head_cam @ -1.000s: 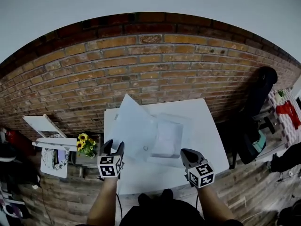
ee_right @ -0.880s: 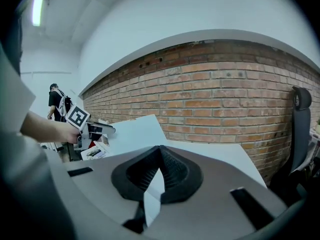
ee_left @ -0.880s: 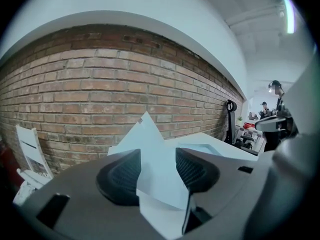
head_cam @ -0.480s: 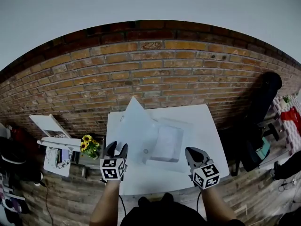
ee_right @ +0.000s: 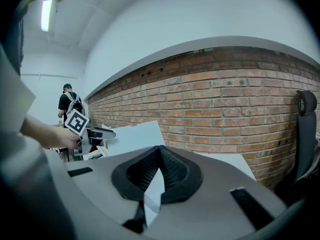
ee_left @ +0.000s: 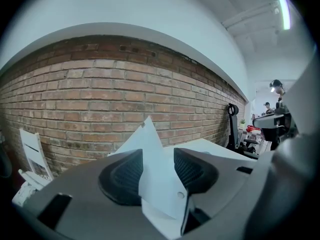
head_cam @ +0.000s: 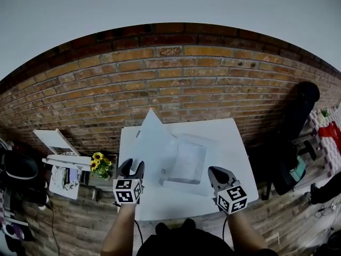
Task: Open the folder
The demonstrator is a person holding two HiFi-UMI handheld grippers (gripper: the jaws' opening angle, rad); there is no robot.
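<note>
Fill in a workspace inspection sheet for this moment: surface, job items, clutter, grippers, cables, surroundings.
Surface: white table, bare around the job's thing.
Job's things: translucent folder lies flat; its cover stands raised at the left.
Clutter: nothing seen on the table.
Grippers: left gripper has jaws apart with the cover between them, pads not seen pressing; they have just been closing. Right gripper is shut on a thin pale edge, apparently the folder.
Cables: thin cable hangs below the left gripper.
Surroundings: brick wall, sunflowers, black chair, white folding chair.
</note>
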